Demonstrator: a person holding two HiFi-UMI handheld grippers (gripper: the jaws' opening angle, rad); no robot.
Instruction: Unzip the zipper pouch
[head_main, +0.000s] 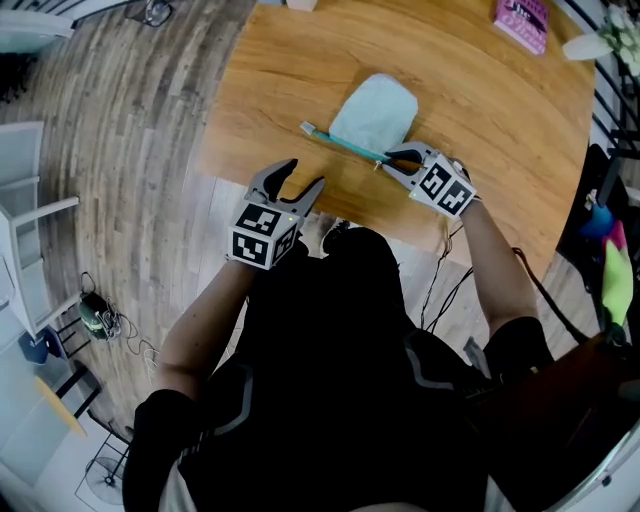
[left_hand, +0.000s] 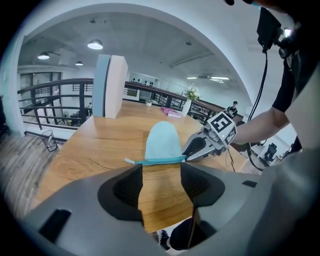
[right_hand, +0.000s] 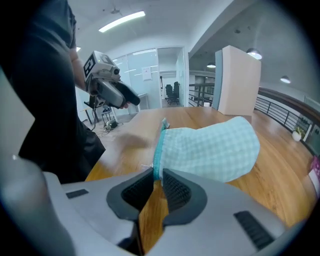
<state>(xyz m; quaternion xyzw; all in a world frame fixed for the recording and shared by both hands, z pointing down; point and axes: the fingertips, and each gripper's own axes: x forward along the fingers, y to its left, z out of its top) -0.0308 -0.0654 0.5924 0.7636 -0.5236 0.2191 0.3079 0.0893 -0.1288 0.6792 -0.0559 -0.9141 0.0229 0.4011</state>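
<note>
A pale blue checked pouch (head_main: 375, 115) lies flat on the wooden table (head_main: 480, 130), with its teal zipper (head_main: 345, 145) along the edge nearest the person. The right tool (head_main: 392, 159) comes in at one end of that edge. Its jaws are pressed together on the zipper's end, with the teal tape pinched between the ribbed pads. The pads cover the slider, so it cannot be made out whether they grip the pull or only the tape. A thin pale thread shows just beside the pinch. How far the zipper is open is hard to tell from any view.

The left tool (head_main: 305, 173) is held near the pouch on the person's side of the zipper and does not touch it. Its jaws are spread wide, with only bare table between them.

Well beyond the pouch, a pink box (head_main: 522, 22) is cut off at the frame's top edge. A tall white box (left_hand: 111, 86) stands further back on the table.
</note>
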